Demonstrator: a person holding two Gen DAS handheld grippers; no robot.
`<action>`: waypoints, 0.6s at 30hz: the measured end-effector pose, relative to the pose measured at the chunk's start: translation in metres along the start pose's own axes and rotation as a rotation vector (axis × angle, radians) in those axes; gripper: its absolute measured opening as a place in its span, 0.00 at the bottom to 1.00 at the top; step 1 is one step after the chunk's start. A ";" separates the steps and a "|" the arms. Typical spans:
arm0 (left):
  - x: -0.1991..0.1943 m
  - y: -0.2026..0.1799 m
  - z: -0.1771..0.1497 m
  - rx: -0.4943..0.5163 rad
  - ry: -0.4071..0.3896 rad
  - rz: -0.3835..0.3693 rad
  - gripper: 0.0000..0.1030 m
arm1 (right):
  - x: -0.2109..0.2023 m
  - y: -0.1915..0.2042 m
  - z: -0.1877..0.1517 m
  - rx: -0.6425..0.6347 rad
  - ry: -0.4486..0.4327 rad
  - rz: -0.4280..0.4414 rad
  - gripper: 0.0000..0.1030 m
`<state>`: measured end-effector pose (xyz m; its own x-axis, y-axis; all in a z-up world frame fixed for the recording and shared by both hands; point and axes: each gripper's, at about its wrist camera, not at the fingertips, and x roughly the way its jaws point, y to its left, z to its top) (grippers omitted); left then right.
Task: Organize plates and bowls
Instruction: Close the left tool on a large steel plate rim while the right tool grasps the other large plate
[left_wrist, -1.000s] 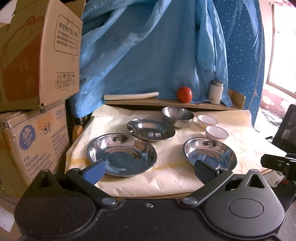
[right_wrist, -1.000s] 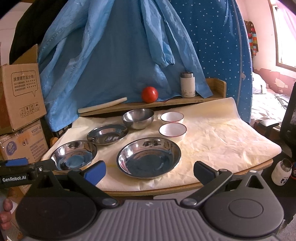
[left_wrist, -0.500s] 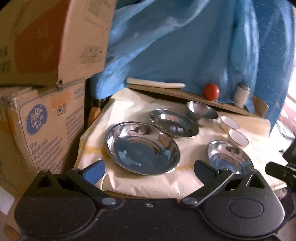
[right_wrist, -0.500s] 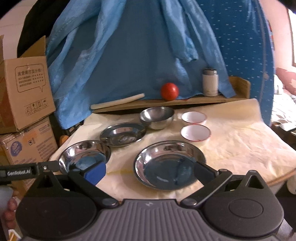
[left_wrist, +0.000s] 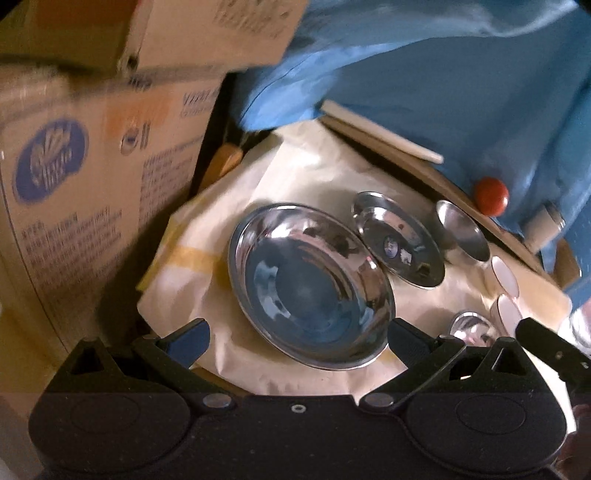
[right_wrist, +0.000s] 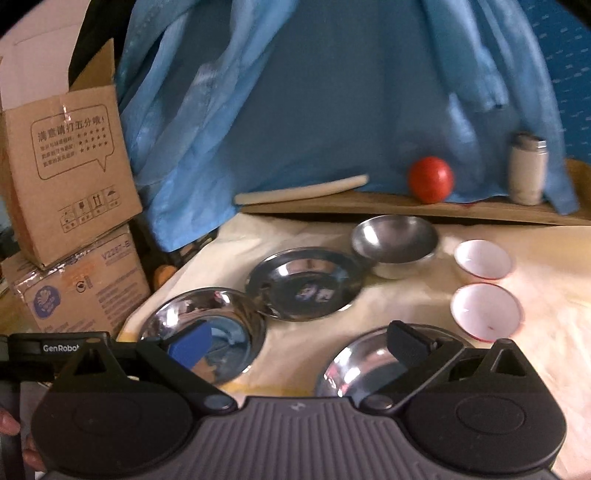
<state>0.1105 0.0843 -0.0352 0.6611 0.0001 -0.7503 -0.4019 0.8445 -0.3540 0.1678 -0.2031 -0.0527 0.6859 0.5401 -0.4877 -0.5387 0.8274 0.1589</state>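
Three steel plates lie on a table covered in cream paper (right_wrist: 554, 288): a left plate (left_wrist: 310, 284) (right_wrist: 207, 325), a middle plate (left_wrist: 399, 243) (right_wrist: 303, 284) and a near right plate (left_wrist: 472, 325) (right_wrist: 354, 365). Behind them stand a steel bowl (right_wrist: 395, 240) (left_wrist: 461, 232) and two white bowls with red rims (right_wrist: 482, 258) (right_wrist: 485, 310). My left gripper (left_wrist: 297, 339) is open, tilted, at the near rim of the left plate. My right gripper (right_wrist: 301, 341) is open, low between the left plate and the near right plate. Neither holds anything.
Stacked cardboard boxes (left_wrist: 85, 177) (right_wrist: 70, 173) crowd the table's left side. A wooden shelf (right_wrist: 369, 206) at the back carries a pale stick (right_wrist: 303, 190), a red tomato (right_wrist: 430, 179) and a white bottle (right_wrist: 526, 168). Blue cloth (right_wrist: 332, 92) hangs behind.
My left gripper swung left, tilted and closed in on the left plate. The right gripper advanced and dropped toward the near right plate. Both stayed open; no dish moved.
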 end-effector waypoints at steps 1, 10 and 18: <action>0.002 0.002 0.001 -0.030 0.006 -0.002 0.99 | 0.008 -0.002 0.004 -0.003 0.023 0.027 1.00; 0.025 0.007 0.007 -0.196 0.052 -0.012 0.90 | 0.062 -0.006 0.023 -0.003 0.175 0.202 0.95; 0.037 0.007 0.008 -0.248 0.068 0.002 0.74 | 0.102 -0.016 0.029 0.017 0.303 0.249 0.81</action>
<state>0.1374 0.0950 -0.0607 0.6191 -0.0418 -0.7842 -0.5517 0.6874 -0.4723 0.2605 -0.1574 -0.0800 0.3578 0.6570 -0.6635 -0.6607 0.6803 0.3173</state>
